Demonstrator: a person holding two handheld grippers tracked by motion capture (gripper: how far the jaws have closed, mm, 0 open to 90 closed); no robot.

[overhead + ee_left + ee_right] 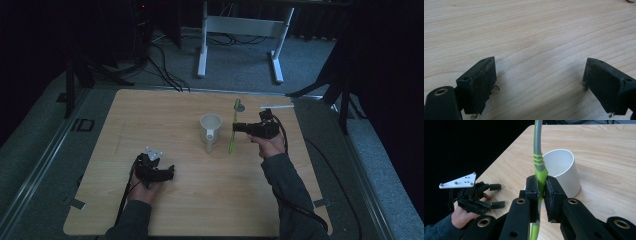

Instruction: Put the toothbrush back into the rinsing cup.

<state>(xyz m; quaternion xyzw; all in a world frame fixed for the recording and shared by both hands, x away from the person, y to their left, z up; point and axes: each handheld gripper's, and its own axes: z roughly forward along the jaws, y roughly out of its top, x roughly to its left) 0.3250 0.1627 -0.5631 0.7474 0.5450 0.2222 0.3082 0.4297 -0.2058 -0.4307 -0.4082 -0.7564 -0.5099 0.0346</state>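
Black jaws of the right gripper (541, 192) are clamped on the green handle of a long green-and-grey plastic utensil (538, 162), held upright just beside a white cylindrical ceramic mug (564, 170) on the pale wooden worktop (175, 200). Well apart, the left gripper (539, 85) rests with jaws spread wide, nothing between them.

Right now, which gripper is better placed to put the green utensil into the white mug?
Right. The right gripper already clamps the green utensil beside the white mug; the left gripper sits open, farther off.
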